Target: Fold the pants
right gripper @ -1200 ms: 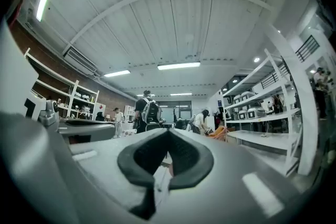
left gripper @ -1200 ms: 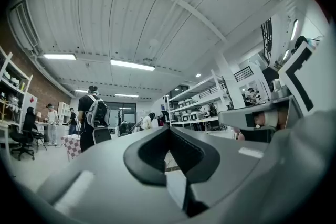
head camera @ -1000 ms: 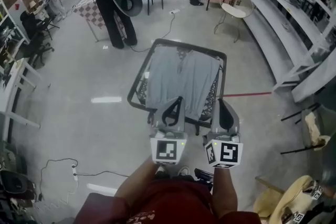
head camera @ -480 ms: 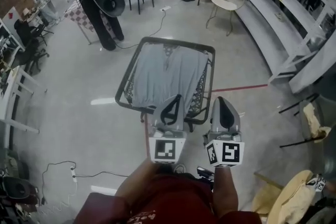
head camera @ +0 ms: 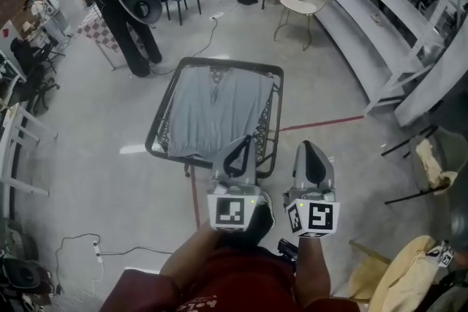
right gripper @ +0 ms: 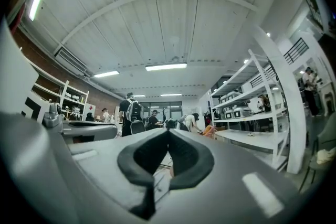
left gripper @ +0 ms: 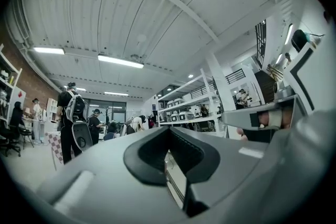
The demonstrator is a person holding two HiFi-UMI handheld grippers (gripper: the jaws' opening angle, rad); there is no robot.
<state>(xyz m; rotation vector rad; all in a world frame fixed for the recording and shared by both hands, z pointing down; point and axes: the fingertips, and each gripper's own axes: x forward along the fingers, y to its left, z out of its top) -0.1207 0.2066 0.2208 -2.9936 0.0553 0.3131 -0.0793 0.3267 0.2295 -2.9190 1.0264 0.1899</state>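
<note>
Surrounding the table (head camera: 227,63) and pants (head camera: 219,109), floor (head camera: 329,84) lies open.

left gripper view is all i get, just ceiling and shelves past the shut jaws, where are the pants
Observer: The head view shows the grey pants spread flat on a black-framed folding table, ahead of and below the left gripper.
Operator: what about the other gripper
Observer: The right gripper is beside yours, over the floor and short of the table's near right corner. Its jaws are together with nothing between them.
Operator: do the pants fill the table
Observer: No. They cover the left and middle, and a strip of black mesh is bare along the right side.
</note>
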